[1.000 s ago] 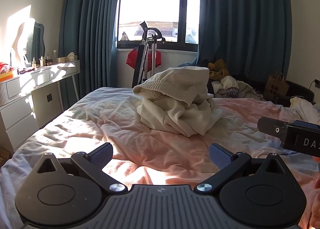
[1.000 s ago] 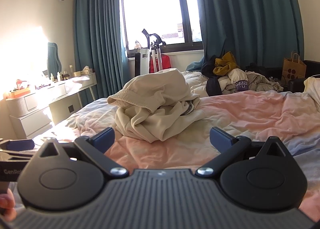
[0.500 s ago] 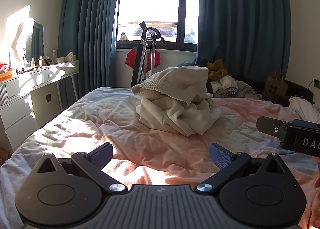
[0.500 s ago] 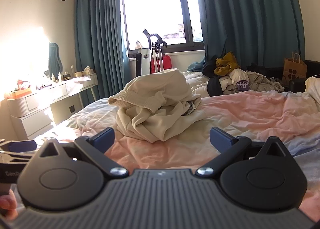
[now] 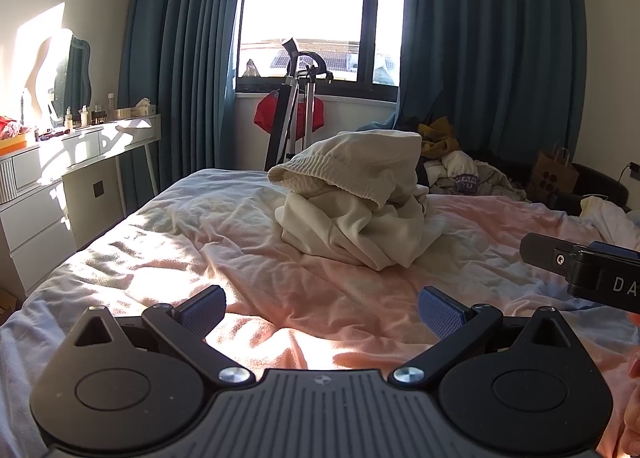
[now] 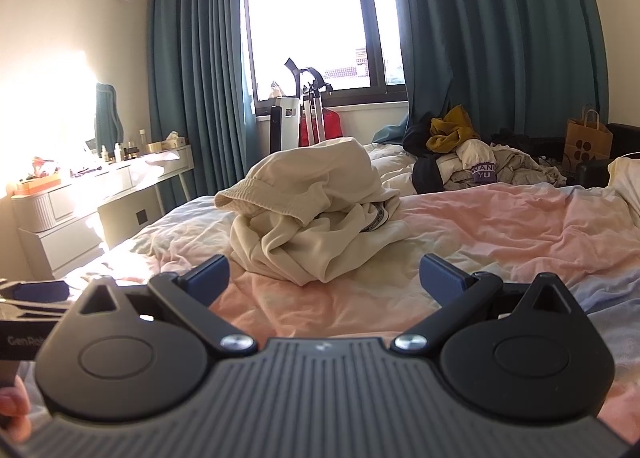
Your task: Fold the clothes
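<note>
Fingers of both tools stand wide apart with nothing between them: the left gripper (image 5: 322, 310) and the right gripper (image 6: 324, 276) hang side by side over the near part of the bed (image 5: 180, 258), well short of the cloth. The cream garment (image 5: 356, 198) sits crumpled in a tall heap at mid-bed, its ribbed hem (image 5: 316, 172) curling over the top on the left. To start well, I judge each tool should take a separate edge, the hem being the clearest hold, then lift and spread the piece flat before any crease. Grabbing the bulk would only drag the heap. Further clothes (image 6: 476, 162) lie far right, beneath the curtain (image 6: 500, 38).
</note>
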`<state>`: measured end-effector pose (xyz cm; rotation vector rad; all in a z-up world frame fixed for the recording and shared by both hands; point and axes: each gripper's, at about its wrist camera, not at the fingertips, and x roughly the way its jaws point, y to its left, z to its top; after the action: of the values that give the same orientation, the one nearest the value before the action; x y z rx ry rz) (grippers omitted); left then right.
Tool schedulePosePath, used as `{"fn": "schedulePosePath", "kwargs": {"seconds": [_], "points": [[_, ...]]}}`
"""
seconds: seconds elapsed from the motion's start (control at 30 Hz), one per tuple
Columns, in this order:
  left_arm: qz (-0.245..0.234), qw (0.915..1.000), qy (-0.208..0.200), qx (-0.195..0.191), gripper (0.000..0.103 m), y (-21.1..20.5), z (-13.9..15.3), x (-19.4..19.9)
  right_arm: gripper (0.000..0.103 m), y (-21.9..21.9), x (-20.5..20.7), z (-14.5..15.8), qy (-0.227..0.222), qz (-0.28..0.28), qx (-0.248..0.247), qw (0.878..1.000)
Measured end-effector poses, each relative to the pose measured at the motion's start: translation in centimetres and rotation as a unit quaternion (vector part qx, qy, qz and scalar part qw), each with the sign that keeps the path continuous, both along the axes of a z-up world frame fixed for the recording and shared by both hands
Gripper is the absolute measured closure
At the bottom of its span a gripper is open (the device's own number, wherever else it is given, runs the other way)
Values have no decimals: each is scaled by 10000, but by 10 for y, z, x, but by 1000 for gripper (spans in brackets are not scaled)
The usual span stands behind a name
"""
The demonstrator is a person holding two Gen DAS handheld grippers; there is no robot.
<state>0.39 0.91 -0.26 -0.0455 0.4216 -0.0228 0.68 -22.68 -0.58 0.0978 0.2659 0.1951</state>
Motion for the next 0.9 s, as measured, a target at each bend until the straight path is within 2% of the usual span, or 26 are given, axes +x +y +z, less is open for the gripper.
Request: {"fn": "schedulePosePath", "kwargs": {"seconds": [0.23, 0.5, 0.6, 0.73, 0.9], "points": [[-19, 10000, 36, -71, 0, 2, -1, 1, 0, 0, 0, 0, -33, -51, -25, 10000], [-60, 9991, 38, -416, 3, 12, 2, 6, 0, -2, -2, 2, 0, -95, 40, 9999], [-144, 9980, -215, -581, 5, 18, 10, 15, 0, -1, -2, 3, -37, -153, 15, 9999], [-245, 9946, -323, -954, 6, 23, 26, 49, 0, -2, -2, 1, -149, -265, 18, 9995], [-418, 9822, 81, -1827, 9, 33, 27, 125, 0, -7, 7, -4, -142, -334, 135, 9992]]}}
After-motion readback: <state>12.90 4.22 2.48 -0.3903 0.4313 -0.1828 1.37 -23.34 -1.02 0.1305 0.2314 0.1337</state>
